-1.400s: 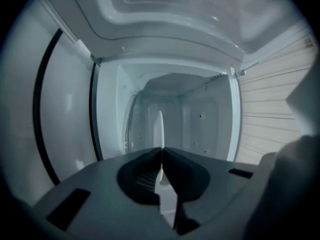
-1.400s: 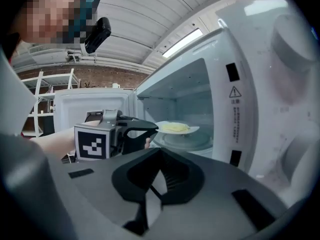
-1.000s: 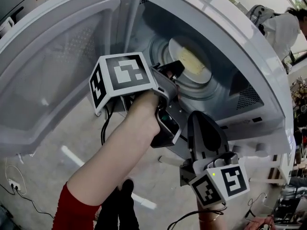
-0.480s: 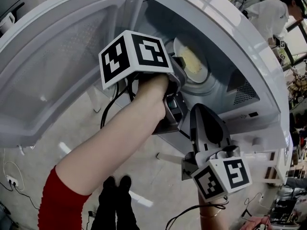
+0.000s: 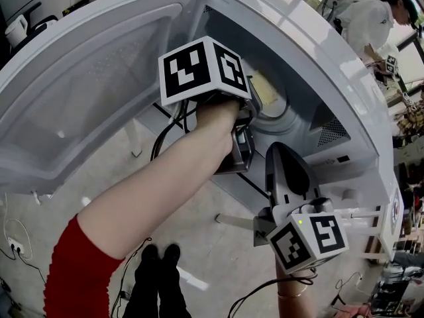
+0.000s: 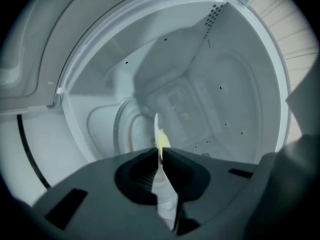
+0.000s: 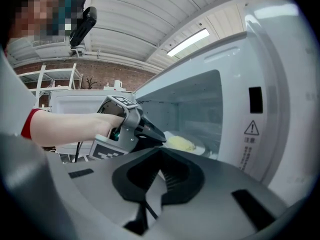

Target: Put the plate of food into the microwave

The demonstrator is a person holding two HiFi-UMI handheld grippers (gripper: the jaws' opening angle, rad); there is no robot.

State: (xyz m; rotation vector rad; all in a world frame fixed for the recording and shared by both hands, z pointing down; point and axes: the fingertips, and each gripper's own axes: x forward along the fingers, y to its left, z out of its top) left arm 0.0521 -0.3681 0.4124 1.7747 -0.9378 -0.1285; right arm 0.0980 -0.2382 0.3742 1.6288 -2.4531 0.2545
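The white microwave oven (image 5: 318,58) fills most of the head view, its white door (image 5: 86,91) swung wide open to the left. The person's bare left forearm, with a red sleeve (image 5: 83,273) at the elbow, reaches into the oven's grey cavity (image 6: 200,84).

The left gripper (image 6: 160,151) is inside the opening with its dark jaws clamped on the rim of a round white plate (image 7: 200,148). In the left gripper view the plate appears edge-on between them. The plate sits inside the cavity, over the round turntable (image 6: 122,134); whether it touches the turntable cannot be told.

The right gripper (image 7: 160,150) hangs outside the oven, below its front edge, jaws drawn together with nothing between them.

A pale yellow mound of food (image 7: 180,144) lies on the plate, just beyond the left gripper's tips.
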